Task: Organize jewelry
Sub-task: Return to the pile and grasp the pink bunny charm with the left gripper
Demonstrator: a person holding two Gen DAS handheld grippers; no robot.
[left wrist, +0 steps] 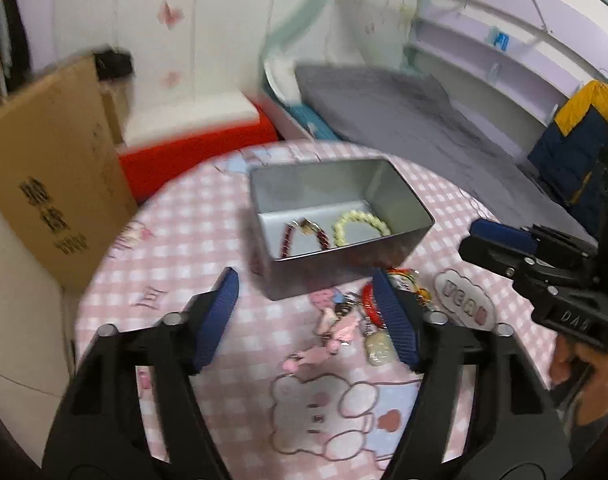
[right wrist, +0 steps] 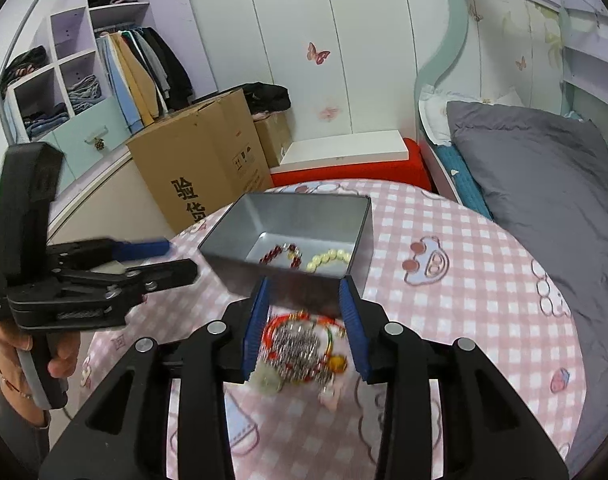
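Note:
A grey metal box [left wrist: 408,200] [right wrist: 364,232] stands on the pink checked tablecloth. Inside lie a dark red bead bracelet [left wrist: 304,232] [right wrist: 278,254] and a cream pearl bracelet [left wrist: 360,226] [right wrist: 330,258]. A pile of loose jewelry [left wrist: 352,320] [right wrist: 300,346] with red cords, pink charms and a pale pendant lies on the cloth in front of the box. My left gripper [left wrist: 306,312] is open and empty, just left of the pile. My right gripper [right wrist: 304,320] is open, its fingers either side of the pile, above it. It also shows in the left wrist view [left wrist: 500,240].
The round table [right wrist: 484,280] has its edge close on all sides. A cardboard box [right wrist: 200,168], a red stool with a white board [right wrist: 352,160] and a bed with a grey cover [right wrist: 544,184] stand around it. A wardrobe [right wrist: 84,72] is behind.

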